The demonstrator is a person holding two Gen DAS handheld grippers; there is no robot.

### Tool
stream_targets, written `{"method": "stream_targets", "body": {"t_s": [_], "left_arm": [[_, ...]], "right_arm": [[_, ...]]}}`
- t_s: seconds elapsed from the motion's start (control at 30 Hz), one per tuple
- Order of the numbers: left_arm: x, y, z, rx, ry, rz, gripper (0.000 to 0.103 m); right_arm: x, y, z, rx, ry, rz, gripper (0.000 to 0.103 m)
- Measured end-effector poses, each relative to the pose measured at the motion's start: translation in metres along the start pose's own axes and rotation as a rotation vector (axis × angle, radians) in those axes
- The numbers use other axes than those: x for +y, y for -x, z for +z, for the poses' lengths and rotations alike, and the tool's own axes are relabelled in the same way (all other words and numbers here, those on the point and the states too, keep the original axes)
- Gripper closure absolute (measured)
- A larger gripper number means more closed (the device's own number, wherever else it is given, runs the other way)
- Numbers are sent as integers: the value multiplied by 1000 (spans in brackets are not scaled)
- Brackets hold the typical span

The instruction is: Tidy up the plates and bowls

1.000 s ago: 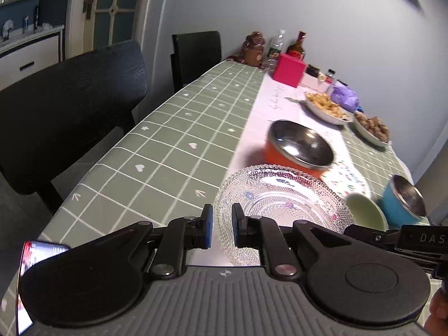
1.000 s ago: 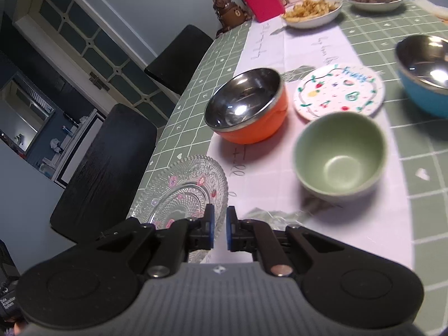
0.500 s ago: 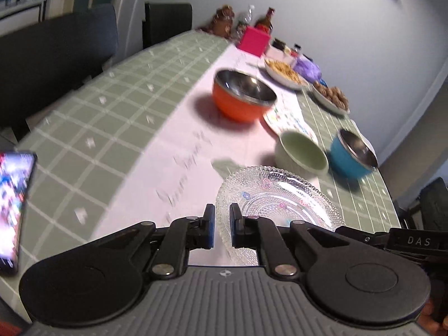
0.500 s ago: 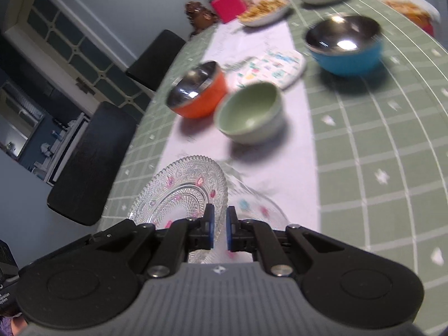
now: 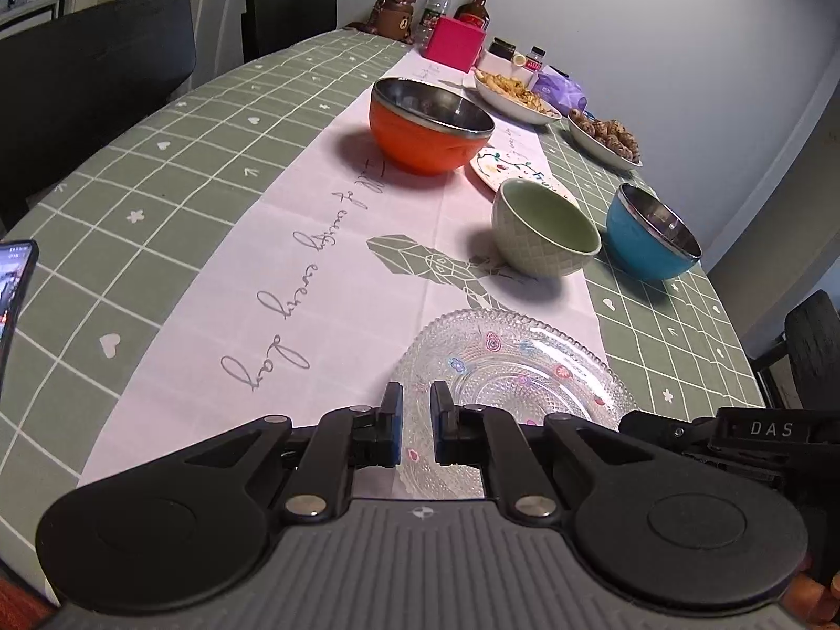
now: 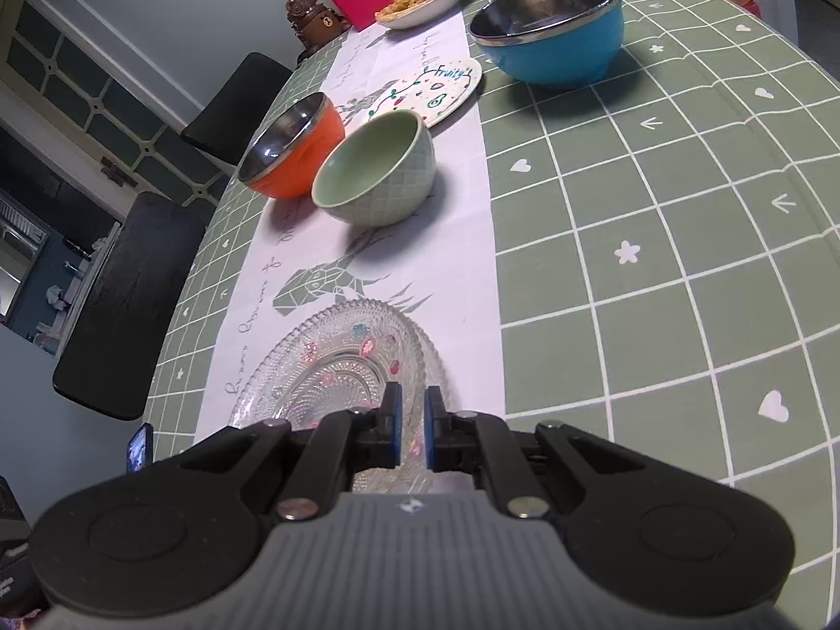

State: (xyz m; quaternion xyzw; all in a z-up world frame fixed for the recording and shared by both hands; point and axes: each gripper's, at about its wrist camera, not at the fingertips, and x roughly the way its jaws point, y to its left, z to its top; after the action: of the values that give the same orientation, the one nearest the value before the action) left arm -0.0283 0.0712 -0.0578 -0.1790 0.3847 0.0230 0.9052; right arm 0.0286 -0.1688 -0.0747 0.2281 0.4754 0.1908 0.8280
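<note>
Left wrist view
- Left gripper point(image 5: 416, 426): the jaws are closed on the near rim of the glass plate point(image 5: 512, 367); the rim sits between the two blue pads.
- Glass plate: clear, with a beaded pattern and small coloured flowers; it is low over the white runner point(image 5: 325, 262), at the near end of the table point(image 5: 157, 199).
- Green bowl point(image 5: 546, 228): upright on the runner, beyond the glass plate, apart from it.
- Orange bowl point(image 5: 430, 126): metal inside, upright on the runner, farther back on the left.
- Painted plate point(image 5: 512, 168): flat, between the orange bowl and the green bowl, partly hidden by both.
- Blue bowl point(image 5: 653, 239): on the green cloth, just right of the green bowl.
- Phone point(image 5: 13, 289): at the left edge of the table, screen lit.
- Far end: two dishes of food point(image 5: 517, 94), a pink box point(image 5: 454, 44).

Right wrist view
- Right gripper point(image 6: 413, 433): the jaws are closed on the near rim of the glass plate point(image 6: 341, 362), with the rim between the pads.
- Glass plate: mostly over the runner point(image 6: 472, 220); whether it touches the cloth I cannot tell.
- Green bowl point(image 6: 375, 168): beyond the plate, beside the orange bowl point(image 6: 291, 152).
- Painted plate point(image 6: 425, 92): behind the green bowl, with the word "Fruity".
- Blue bowl point(image 6: 548, 26): on the green cloth, right of the painted plate.
</note>
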Motion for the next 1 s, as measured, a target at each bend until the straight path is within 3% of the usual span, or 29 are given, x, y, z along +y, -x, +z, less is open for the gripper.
{"method": "stream_targets", "body": {"t_s": [0.33, 0.7, 1.0], "left_arm": [[-2, -5, -1, 10, -25, 35, 92], [-8, -8, -4, 21, -62, 65, 95], [-9, -8, -4, 23, -70, 74, 95]], "right_arm": [[2, -4, -1, 17, 21, -12, 97], [21, -4, -6, -4, 165, -115, 96], [21, -9, -9, 16, 202, -138, 95]]}}
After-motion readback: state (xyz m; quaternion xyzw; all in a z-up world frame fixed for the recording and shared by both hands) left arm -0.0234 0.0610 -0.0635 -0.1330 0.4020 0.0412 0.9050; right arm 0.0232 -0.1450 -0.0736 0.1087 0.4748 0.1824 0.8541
